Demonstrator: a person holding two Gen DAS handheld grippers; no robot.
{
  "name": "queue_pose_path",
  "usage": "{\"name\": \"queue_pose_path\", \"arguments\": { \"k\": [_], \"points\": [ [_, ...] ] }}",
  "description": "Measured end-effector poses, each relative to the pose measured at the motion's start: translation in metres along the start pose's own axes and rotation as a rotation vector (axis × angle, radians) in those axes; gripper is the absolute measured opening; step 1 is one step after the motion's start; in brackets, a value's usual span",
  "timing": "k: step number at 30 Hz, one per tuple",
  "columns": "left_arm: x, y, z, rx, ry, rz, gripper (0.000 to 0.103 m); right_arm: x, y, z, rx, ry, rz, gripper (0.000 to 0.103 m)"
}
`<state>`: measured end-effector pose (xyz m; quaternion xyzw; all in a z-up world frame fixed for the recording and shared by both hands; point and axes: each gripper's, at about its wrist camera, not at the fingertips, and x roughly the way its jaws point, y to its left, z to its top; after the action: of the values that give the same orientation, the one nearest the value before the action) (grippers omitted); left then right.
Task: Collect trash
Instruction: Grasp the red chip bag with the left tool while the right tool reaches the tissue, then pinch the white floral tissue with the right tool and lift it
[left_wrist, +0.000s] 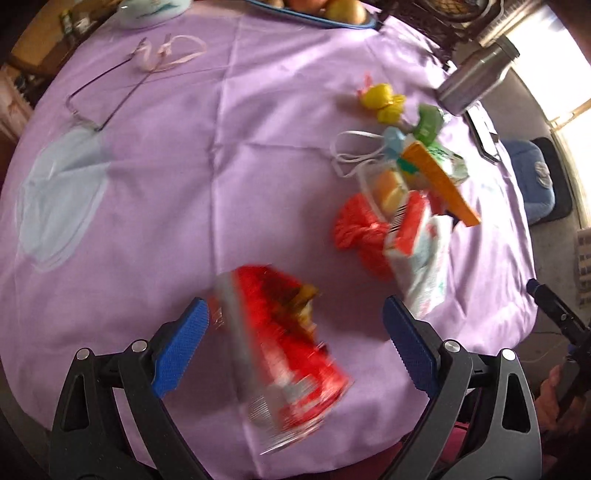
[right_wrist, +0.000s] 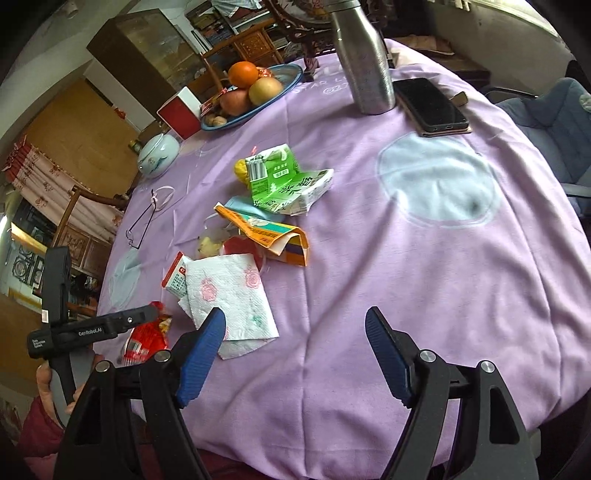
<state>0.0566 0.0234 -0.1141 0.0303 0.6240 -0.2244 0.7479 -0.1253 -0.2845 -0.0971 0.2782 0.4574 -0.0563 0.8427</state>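
two pairs of tongs hang over the purple-clothed table (right_wrist: 424, 258), both spread apart and gripping nothing. the left tongs (left_wrist: 295, 332) straddle a blurred red snack wrapper (left_wrist: 284, 350) at the near edge, pads not touching it; likely the next pick. better to settle lower, centre the crumpled foil, then close. the right tongs (right_wrist: 295, 343) sit beside a paper napkin (right_wrist: 229, 295). more trash, a green drink carton (right_wrist: 284, 181) and an orange packet (right_wrist: 266, 232), lies mid-table. the far blue fruit plate (right_wrist: 291, 75) holds an orange, apples and nuts.
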Motion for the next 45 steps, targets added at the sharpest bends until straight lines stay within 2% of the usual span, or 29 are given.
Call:
{"name": "queue_pose_path", "arguments": {
  "k": [3, 8, 10, 11, 12, 13, 14, 18, 21, 25, 29, 30, 31, 32, 33, 34, 39, 45],
  "points": [
    [-0.003, 0.01, -0.006, -0.018, 0.007, 0.007, 0.092, 0.002, -0.001, -0.001, 0.002, 0.012, 0.004, 0.078],
    [0.013, 0.007, -0.01, -0.035, 0.065, -0.054, 0.092, 0.009, 0.008, -0.003, -0.037, 0.043, 0.01, 0.078],
    [0.026, 0.003, -0.013, -0.036, 0.089, -0.019, 0.09, 0.011, 0.01, -0.004, -0.053, 0.054, 0.01, 0.078],
    [0.03, 0.002, -0.015, -0.043, 0.094, 0.003, 0.08, 0.012, 0.01, -0.004, -0.062, 0.062, 0.01, 0.078],
    [0.032, 0.001, -0.016, -0.047, 0.095, 0.007, 0.065, 0.014, 0.01, -0.003, -0.066, 0.068, 0.012, 0.078],
    [0.031, 0.001, -0.017, -0.053, 0.09, 0.004, 0.058, 0.016, 0.01, -0.002, -0.069, 0.075, 0.019, 0.078],
    [0.026, 0.002, -0.017, -0.061, 0.069, -0.001, 0.051, 0.018, 0.01, -0.002, -0.07, 0.079, 0.025, 0.078],
    [-0.011, 0.003, -0.018, -0.055, -0.064, 0.05, 0.048, 0.036, 0.015, 0.004, -0.099, 0.106, 0.054, 0.078],
    [-0.041, 0.011, -0.019, -0.076, -0.13, 0.042, 0.048, 0.055, 0.025, 0.006, -0.134, 0.136, 0.081, 0.078],
    [-0.067, 0.024, -0.023, -0.126, -0.177, 0.062, 0.048, 0.088, 0.041, 0.005, -0.19, 0.196, 0.101, 0.078],
    [-0.077, 0.034, -0.03, -0.168, -0.185, 0.091, 0.048, 0.111, 0.051, 0.001, -0.203, 0.243, 0.124, 0.078],
    [-0.079, 0.036, -0.032, -0.174, -0.184, 0.099, 0.048, 0.11, 0.054, 0.0, -0.213, 0.24, 0.133, 0.07],
    [-0.08, 0.039, -0.034, -0.181, -0.182, 0.105, 0.048, 0.109, 0.057, -0.001, -0.228, 0.234, 0.141, 0.05],
    [-0.081, 0.041, -0.036, -0.187, -0.18, 0.107, 0.048, 0.105, 0.063, -0.001, -0.252, 0.219, 0.145, 0.043],
    [-0.08, 0.042, -0.036, -0.192, -0.179, 0.107, 0.048, 0.101, 0.067, 0.0, -0.27, 0.198, 0.146, 0.022],
    [-0.08, 0.044, -0.037, -0.195, -0.179, 0.103, 0.048, 0.093, 0.071, 0.0, -0.29, 0.173, 0.149, 0.012],
    [-0.074, 0.038, -0.027, -0.181, -0.182, 0.055, 0.048, 0.055, 0.072, 0.011, -0.305, 0.074, 0.157, 0.009],
    [-0.064, 0.014, -0.004, -0.117, -0.198, -0.012, 0.048, 0.009, 0.053, 0.024, -0.248, -0.019, 0.119, 0.009]
  ]
}}
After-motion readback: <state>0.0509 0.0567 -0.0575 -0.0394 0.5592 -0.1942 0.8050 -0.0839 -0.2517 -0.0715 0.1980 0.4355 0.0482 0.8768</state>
